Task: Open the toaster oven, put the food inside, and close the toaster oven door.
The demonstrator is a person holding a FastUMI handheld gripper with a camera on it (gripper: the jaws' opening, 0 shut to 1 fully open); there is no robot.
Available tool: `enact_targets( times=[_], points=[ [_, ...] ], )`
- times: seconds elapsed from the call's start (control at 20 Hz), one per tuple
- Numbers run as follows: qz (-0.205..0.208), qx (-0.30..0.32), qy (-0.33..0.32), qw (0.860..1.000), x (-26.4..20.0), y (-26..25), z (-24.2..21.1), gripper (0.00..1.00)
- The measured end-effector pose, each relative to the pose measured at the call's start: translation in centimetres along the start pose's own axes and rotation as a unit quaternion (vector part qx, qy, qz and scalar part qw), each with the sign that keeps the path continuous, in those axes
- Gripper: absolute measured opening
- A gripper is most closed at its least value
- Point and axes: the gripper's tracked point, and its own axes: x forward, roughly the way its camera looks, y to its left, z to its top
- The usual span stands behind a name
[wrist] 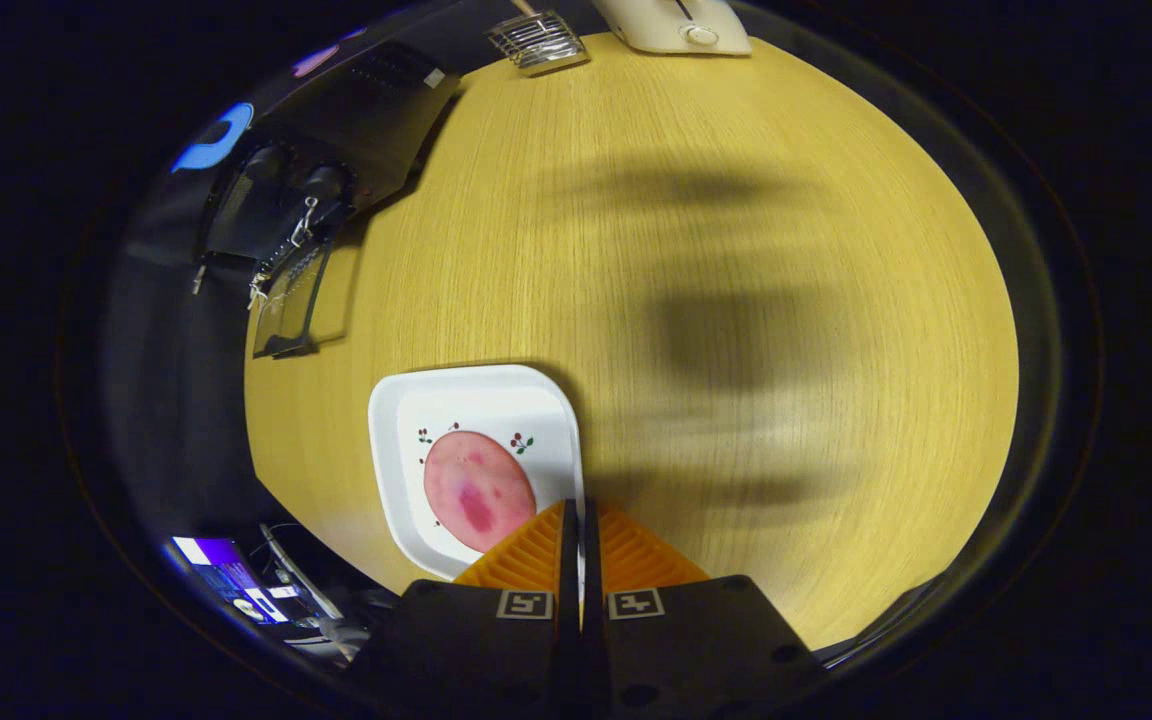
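Gripping: gripper (581, 520) fingers closed on the white plate's (476, 395) near right rim.
Food: pink slice (476, 490) lies on plate, just ahead-left of fingers.
Toaster oven (336, 150): far ahead-left, door (291, 295) open, on wooden table (736, 250).

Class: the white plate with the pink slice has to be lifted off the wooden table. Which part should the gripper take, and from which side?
Take the white plate by its raised rim, from the edge nearest the gripper. That rim stands above the table and lies at the closed fingertips, clear of the pink slice.
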Motion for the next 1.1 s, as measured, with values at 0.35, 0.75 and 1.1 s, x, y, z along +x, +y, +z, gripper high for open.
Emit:
enact_targets(
  times=[0.35, 0.75, 1.1],
  points=[
    [0.125, 0.080, -0.003, 0.989, -1.7, 1.5, -1.0, 0.06],
    [0.187, 0.174, -0.060, 0.965, -5.0, 7.1, -1.8, 0.06],
    [0.206, 0.286, -0.132, 0.927, -5.2, 19.2, -1.7, 0.06]
  ],
)
